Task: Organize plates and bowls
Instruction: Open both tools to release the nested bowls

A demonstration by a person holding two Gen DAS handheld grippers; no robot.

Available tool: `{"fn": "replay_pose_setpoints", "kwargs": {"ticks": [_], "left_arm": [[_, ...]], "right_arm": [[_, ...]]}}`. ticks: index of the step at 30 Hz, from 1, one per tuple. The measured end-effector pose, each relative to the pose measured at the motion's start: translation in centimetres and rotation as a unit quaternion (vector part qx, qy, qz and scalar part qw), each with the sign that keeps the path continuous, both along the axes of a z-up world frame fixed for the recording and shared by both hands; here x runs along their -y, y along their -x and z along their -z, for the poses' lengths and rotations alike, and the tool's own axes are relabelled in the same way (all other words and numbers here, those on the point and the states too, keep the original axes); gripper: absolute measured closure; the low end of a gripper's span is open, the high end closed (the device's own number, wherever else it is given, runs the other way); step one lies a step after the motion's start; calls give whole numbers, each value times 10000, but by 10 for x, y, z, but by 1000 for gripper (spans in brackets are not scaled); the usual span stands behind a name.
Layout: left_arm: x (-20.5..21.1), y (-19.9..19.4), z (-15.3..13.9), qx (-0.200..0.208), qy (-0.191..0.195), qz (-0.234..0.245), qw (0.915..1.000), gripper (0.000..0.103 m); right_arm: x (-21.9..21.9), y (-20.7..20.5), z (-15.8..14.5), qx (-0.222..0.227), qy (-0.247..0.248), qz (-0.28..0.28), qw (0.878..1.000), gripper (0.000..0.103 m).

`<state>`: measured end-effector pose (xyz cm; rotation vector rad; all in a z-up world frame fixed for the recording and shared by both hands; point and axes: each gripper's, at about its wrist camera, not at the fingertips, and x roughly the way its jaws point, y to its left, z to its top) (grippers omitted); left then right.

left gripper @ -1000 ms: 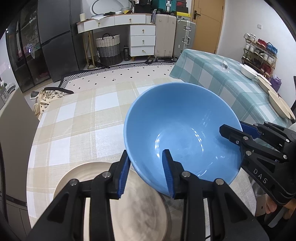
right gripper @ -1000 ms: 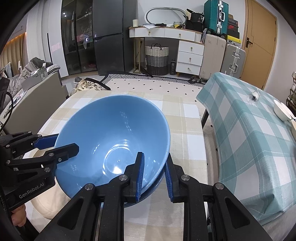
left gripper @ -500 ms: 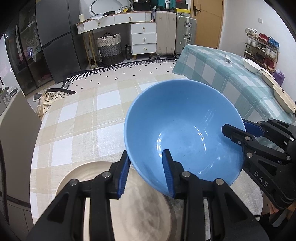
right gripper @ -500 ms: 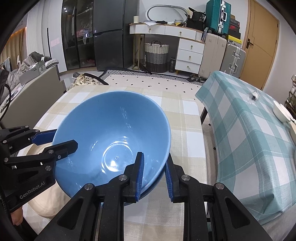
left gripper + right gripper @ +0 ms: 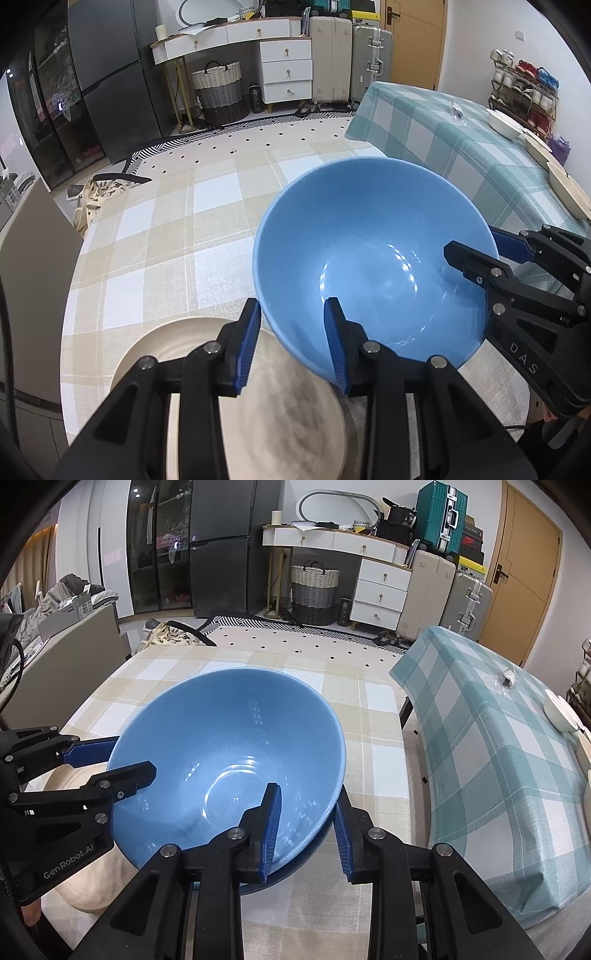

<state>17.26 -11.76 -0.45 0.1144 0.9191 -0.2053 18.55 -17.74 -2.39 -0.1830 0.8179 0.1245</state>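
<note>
A large blue bowl point(image 5: 373, 254) is held tilted above the beige checked table point(image 5: 166, 229). My left gripper point(image 5: 291, 345) straddles its near rim, one finger inside and one outside. My right gripper point(image 5: 306, 834) straddles the opposite rim the same way, with a wider gap between its fingers. The bowl point(image 5: 229, 760) fills the middle of the right wrist view. A beige plate point(image 5: 258, 402) lies on the table under my left gripper. Each gripper shows in the other's view, the right point(image 5: 476, 254) and the left point(image 5: 110, 760).
A second table with a teal checked cloth point(image 5: 498, 775) stands to the right, carrying a white bowl point(image 5: 504, 123) and cream plates point(image 5: 565, 184). A grey chair back point(image 5: 66, 664) is at the left. Drawers, suitcases and a basket line the far wall.
The bowl has risen a little and tilted slightly, still between both grippers. My right gripper's fingers have spread wider around the rim.
</note>
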Motion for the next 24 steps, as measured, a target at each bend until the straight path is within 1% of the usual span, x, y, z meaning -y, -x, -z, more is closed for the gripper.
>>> {"fn": "replay_pose_setpoints", "kwargs": {"ticks": [1, 7, 9, 10, 11, 12, 13, 15, 16, 18, 19, 20, 22, 23, 24], "left_arm": [[0, 0, 0, 0, -12, 3, 10000, 68], [0, -1, 2, -56, -7, -8, 10000, 67], [0, -1, 3, -102, 16, -8, 9999, 66], [0, -2, 4, -125, 32, 2, 9999, 64], [0, -3, 4, -159, 46, 23, 9999, 56], [0, -3, 4, -163, 48, 33, 9998, 53], [-1, -2, 4, -151, 44, 36, 9999, 50], [-1, -2, 4, -155, 38, 49, 9999, 47], [-2, -2, 4, -167, 47, 56, 9998, 45], [-4, -2, 3, -166, 65, 41, 9998, 44], [-5, -3, 3, -162, 67, 35, 9998, 43], [-6, -3, 2, -170, 83, 29, 9998, 38], [-9, -3, 1, -163, 168, 0, 9997, 31], [-11, -4, 0, -160, 232, -9, 9996, 25], [-13, -4, 0, -148, 242, -30, 9996, 23]], "right_arm": [[-1, 0, 0, 14, 45, -6, 10000, 77], [-3, 1, 1, 18, 118, -21, 9999, 75], [-4, 2, 2, 14, 148, -45, 9999, 72], [-4, 1, 2, 11, 155, -62, 9999, 71], [-4, 0, 3, -11, 154, -80, 9998, 68], [-4, 0, 4, -15, 137, -101, 9999, 64], [-4, 0, 3, -34, 109, -130, 9999, 61], [-5, 0, 3, -42, 76, -180, 9998, 49], [-5, 0, 3, -34, 79, -177, 9998, 46], [-3, 0, 2, -28, 19, -185, 9998, 24], [-2, 1, 1, -5, -16, -177, 9998, 21], [-1, 1, -1, 18, -67, -162, 9998, 20], [3, 0, -1, -22, -161, -161, 9997, 17], [5, -1, -2, -41, -223, -152, 9996, 15], [8, -1, -2, -58, -287, -129, 9995, 12]]}}
